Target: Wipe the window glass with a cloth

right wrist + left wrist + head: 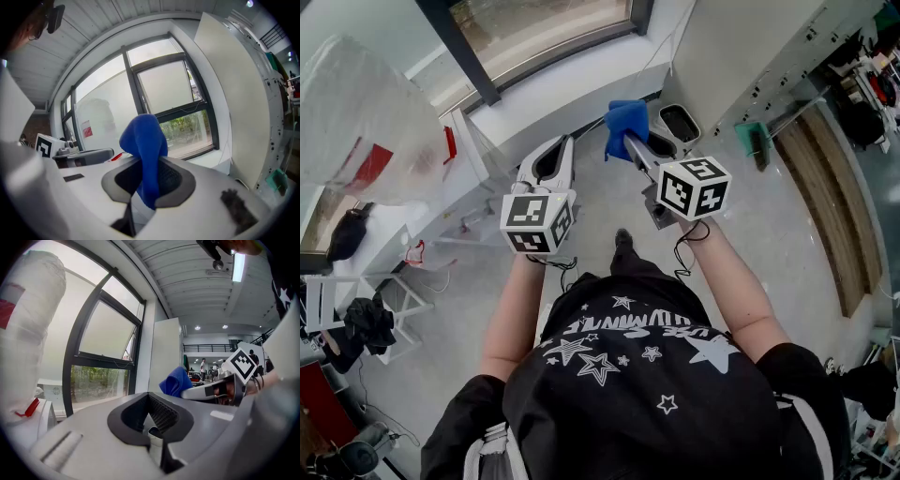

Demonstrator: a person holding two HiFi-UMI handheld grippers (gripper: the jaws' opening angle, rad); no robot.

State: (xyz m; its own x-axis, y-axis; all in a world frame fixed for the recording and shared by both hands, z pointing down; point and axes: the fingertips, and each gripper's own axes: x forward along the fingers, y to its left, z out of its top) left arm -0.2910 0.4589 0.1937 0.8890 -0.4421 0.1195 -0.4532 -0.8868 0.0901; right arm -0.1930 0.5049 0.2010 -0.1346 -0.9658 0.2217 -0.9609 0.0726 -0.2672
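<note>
Your right gripper (147,185) clamped tight on blue cloth (143,140), held short of window glass (166,91) (no contact yet). Your left gripper (152,420) closed, empty. Wiping looks all ahead.

The grey floor (769,234) bears a dark-lined white bin (679,123) and a green box (754,139) near the wall.

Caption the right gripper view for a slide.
Right gripper clamps a blue cloth, pointed toward the dark-framed window glass.
</note>
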